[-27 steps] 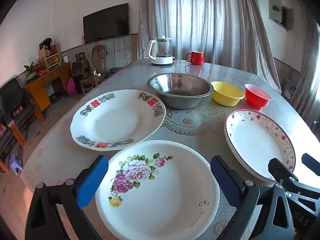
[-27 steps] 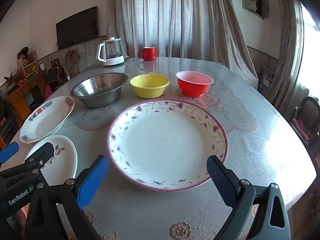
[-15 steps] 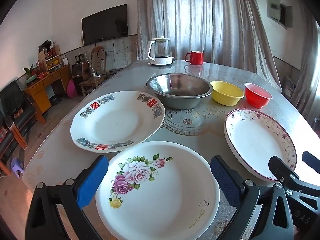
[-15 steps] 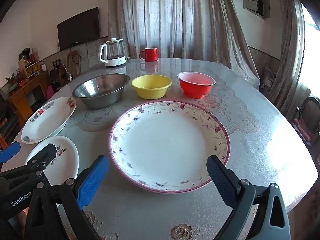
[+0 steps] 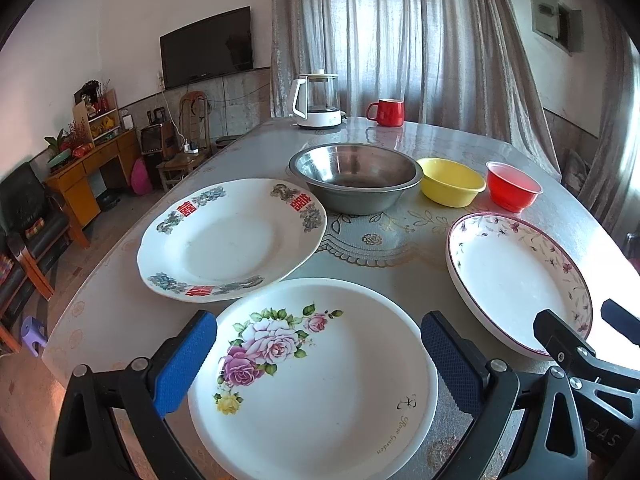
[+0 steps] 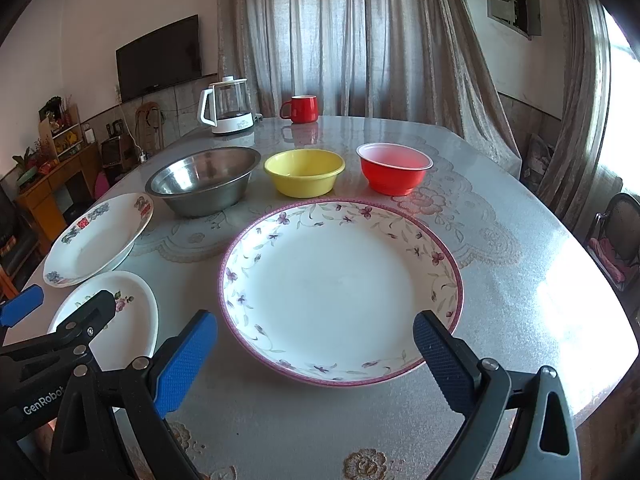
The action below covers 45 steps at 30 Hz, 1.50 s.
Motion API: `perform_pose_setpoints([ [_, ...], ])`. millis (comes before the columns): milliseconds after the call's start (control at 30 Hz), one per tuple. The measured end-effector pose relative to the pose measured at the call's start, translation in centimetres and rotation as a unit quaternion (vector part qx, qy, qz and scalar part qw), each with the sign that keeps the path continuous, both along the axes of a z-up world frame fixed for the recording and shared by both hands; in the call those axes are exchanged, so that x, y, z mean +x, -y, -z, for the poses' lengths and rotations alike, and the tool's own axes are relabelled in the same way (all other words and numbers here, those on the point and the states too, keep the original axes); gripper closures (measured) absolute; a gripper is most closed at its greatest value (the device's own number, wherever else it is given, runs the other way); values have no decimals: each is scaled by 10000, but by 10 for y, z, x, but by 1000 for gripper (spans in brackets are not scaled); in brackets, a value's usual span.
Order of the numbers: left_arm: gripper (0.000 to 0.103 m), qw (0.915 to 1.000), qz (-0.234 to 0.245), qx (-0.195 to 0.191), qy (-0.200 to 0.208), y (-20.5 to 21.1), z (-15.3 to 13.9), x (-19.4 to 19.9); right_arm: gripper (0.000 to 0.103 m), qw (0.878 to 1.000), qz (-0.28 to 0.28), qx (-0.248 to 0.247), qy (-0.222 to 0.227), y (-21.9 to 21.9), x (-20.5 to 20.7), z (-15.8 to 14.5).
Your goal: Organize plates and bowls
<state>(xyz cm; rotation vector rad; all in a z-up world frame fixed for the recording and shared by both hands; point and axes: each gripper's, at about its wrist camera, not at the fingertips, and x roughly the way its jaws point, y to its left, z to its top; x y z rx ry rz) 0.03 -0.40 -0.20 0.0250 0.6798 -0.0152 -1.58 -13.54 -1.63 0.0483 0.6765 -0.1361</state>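
Three plates lie on the table. A rose-printed plate (image 5: pixel 316 376) lies nearest, under my open left gripper (image 5: pixel 318 350), whose blue pads stand apart on either side above it without touching. Behind it lies a plate with red characters (image 5: pixel 230 240). A large purple-rimmed floral plate (image 6: pixel 340 288) lies in front of my open right gripper (image 6: pixel 314 346), nothing between its fingers. Further back stand a steel bowl (image 6: pixel 204 180), a yellow bowl (image 6: pixel 304 172) and a red bowl (image 6: pixel 394 172) in a row.
A white kettle (image 6: pixel 226 106) and a red mug (image 6: pixel 302 109) stand at the table's far edge, before the curtains. The table's edge (image 6: pixel 592 396) curves close on the right, with a chair (image 6: pixel 616 236) beyond. Furniture and a TV line the left wall.
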Motion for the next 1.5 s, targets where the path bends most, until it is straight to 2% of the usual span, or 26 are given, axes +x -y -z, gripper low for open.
perform_pose_setpoints([
  [700,1,9999,20,0,124,-2,-7,-6,3,9998,-42,-67,188,-3,-6,-9],
  [1500,1,9999,108,89,6,8,-2,4,3,9998,-29,78,183,7,1,-5],
])
